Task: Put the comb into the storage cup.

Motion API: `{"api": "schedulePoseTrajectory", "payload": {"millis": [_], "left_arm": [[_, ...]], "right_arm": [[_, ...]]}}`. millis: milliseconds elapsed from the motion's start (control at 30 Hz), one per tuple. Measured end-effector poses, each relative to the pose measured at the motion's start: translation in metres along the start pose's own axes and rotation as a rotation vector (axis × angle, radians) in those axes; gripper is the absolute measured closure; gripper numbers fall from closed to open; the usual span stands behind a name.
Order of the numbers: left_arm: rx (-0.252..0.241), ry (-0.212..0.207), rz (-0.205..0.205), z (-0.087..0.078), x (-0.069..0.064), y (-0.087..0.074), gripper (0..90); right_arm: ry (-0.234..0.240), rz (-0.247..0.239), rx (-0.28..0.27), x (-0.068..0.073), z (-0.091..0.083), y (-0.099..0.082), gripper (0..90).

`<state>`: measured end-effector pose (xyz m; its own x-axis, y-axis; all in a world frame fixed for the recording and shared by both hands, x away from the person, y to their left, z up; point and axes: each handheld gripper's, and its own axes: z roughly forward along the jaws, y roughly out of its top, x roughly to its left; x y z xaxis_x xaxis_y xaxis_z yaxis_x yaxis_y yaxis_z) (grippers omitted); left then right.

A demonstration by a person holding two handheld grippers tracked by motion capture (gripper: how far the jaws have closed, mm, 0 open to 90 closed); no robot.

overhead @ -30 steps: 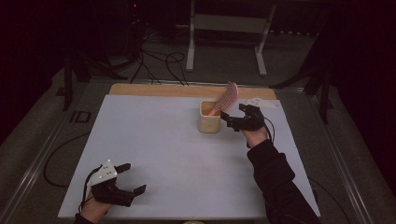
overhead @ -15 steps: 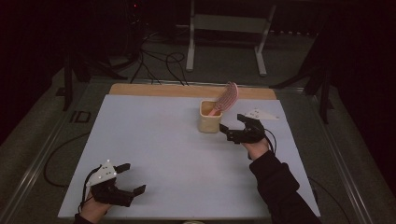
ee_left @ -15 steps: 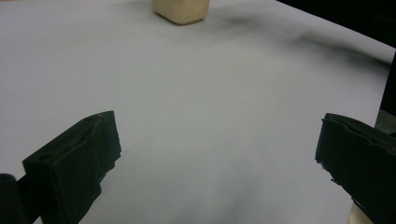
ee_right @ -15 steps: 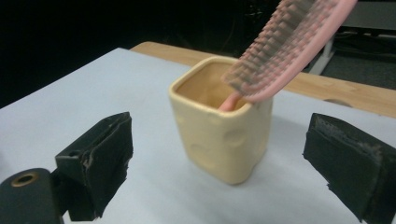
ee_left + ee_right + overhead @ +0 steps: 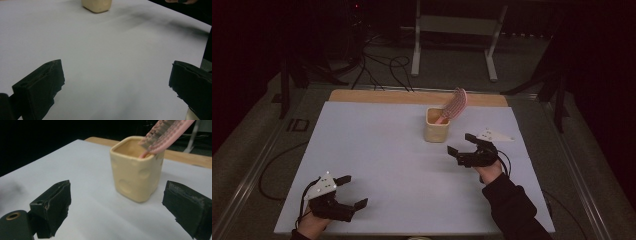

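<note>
Right gripper (image 5: pixel 468 148): you hold it low over the white bench (image 5: pixel 377 150), just on the near-right side of the cream square ceramic cup (image 5: pixel 436 125), forearm in a dark sleeve (image 5: pixel 512 205) coming up from the bottom right. Its jaws point toward the cup and stand wide apart, holding nothing and touching nothing; in the right gripper view the cup (image 5: pixel 136 170) sits between and beyond them, clear of both.

Pink hairbrush (image 5: pixel 454 104): handle down inside the cup, bristled head up and out over the rim. Long axis tilted, leaning up and to the right in the high view; bristles (image 5: pixel 160 128) face down-left in the right gripper view.

Left gripper (image 5: pixel 344 192): you rest it at the near-left corner of the bench, well apart from the cup, pointing to the right. Jaws wide apart, empty, bare bench between them in the left gripper view.
</note>
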<state>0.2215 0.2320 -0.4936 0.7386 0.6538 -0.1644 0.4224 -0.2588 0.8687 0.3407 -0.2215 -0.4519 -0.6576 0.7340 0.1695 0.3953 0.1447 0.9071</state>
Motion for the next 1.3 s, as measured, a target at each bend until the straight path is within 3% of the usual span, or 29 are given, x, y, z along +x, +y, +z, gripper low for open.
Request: {"api": "schedulePoseTrajectory", "payload": {"millis": [233, 533, 700, 1033, 1300], "left_arm": [[0.0, -0.001, -0.002, 0.0, 0.0, 0.0, 0.4], [-0.003, -0.003, -0.003, -0.001, 0.0, 0.0, 0.4], [-0.003, -0.003, -0.003, -0.001, 0.0, 0.0, 0.4], [-0.004, -0.003, 0.0, -0.002, 0.0, 0.0, 0.5], [-0.007, -0.001, -0.003, -0.003, 0.0, 0.0, 0.4]], "right_arm": [[0.037, -0.025, -0.014, 0.002, -0.01, -0.016, 8.3], [0.073, -0.087, 0.043, 0.012, -0.02, -0.035, 8.3], [0.081, -0.09, 0.044, 0.013, -0.027, -0.042, 8.3], [0.061, -0.112, 0.019, 0.009, -0.049, -0.059, 8.3], [0.011, -0.092, 0.05, -0.002, -0.062, -0.073, 8.3]]}}
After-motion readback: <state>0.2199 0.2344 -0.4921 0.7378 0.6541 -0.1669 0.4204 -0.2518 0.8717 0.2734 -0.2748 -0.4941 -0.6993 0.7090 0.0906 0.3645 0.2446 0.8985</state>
